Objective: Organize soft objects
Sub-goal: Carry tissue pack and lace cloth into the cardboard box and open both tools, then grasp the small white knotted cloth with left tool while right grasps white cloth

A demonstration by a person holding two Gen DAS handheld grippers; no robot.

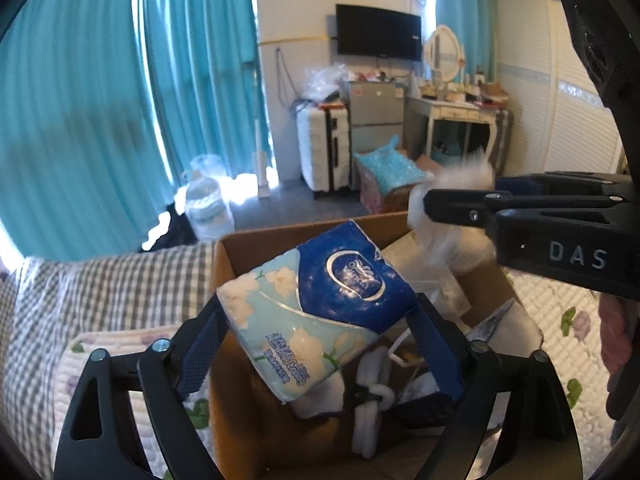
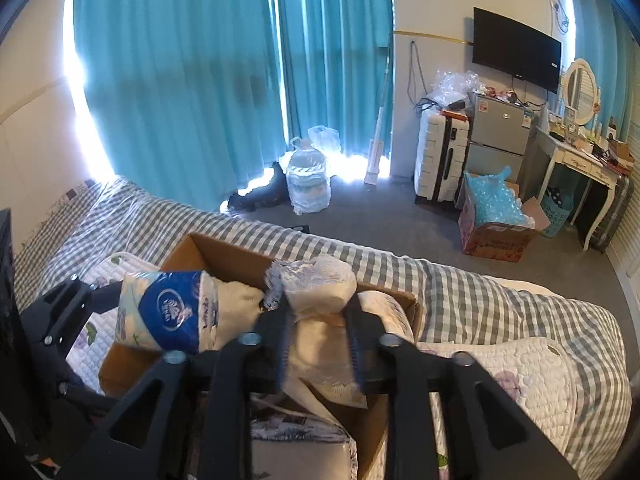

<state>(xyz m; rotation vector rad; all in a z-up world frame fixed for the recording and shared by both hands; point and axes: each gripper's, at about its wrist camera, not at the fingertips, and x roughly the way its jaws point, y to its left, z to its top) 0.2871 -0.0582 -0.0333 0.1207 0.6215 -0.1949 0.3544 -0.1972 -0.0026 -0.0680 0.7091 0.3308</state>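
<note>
My left gripper [image 1: 316,316] is shut on a blue and pale-green tissue pack [image 1: 316,304] and holds it tilted above an open cardboard box [image 1: 256,240] on the bed. The pack also shows in the right wrist view [image 2: 168,312], at the left over the box [image 2: 224,256]. My right gripper [image 2: 320,312] is shut on a white soft pack in clear wrap [image 2: 316,280], above the box. In the left wrist view the right gripper [image 1: 428,204] enters from the right with white fluffy material [image 1: 460,176] in its jaws.
The box holds white soft items and packets [image 1: 372,392]. The bed has a grey checked sheet [image 2: 480,292] and a floral quilt [image 2: 532,380]. On the floor beyond stand a water jug [image 2: 308,184], a white suitcase [image 2: 440,156] and a box with a blue bag [image 2: 496,216].
</note>
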